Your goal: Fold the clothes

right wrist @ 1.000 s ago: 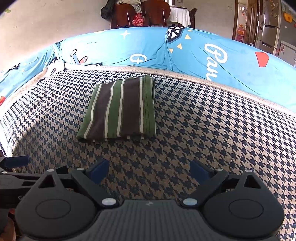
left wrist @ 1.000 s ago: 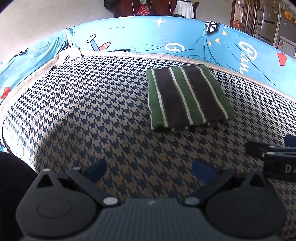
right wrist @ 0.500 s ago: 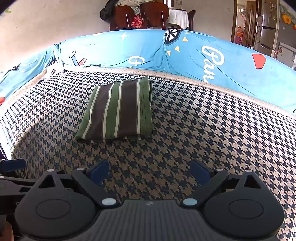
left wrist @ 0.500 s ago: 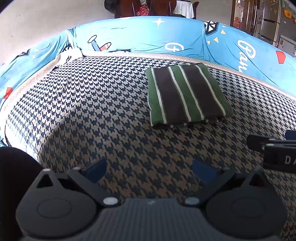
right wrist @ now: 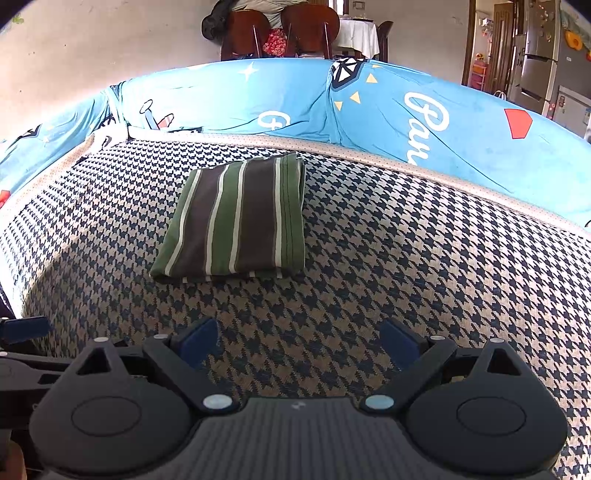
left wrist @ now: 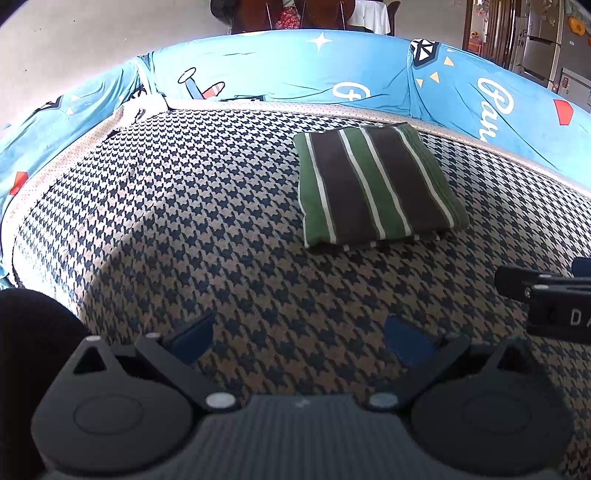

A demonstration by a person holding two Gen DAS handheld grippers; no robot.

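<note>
A green, brown and white striped garment point(left wrist: 376, 188) lies folded into a neat rectangle on the houndstooth seat point(left wrist: 221, 236); the right wrist view shows the same folded garment point(right wrist: 236, 221) left of centre. My left gripper point(left wrist: 299, 339) hovers open near the seat's front, well short of the garment, nothing between its blue pads. My right gripper point(right wrist: 299, 341) is likewise open and empty, back from the garment. The right gripper's body point(left wrist: 546, 299) pokes in at the left wrist view's right edge.
A blue cartoon-print cover point(right wrist: 369, 107) wraps the sofa's backrest and arms behind the houndstooth seat point(right wrist: 443, 258). Wooden chairs point(right wrist: 280, 33) and a white-clothed table stand beyond, with a refrigerator point(right wrist: 539, 59) at far right. A dark rounded shape point(left wrist: 29, 350) sits at lower left.
Both grippers have drifted slightly back and up from the garment, which appears a little farther away. The garment lies still; both grippers stay open.
</note>
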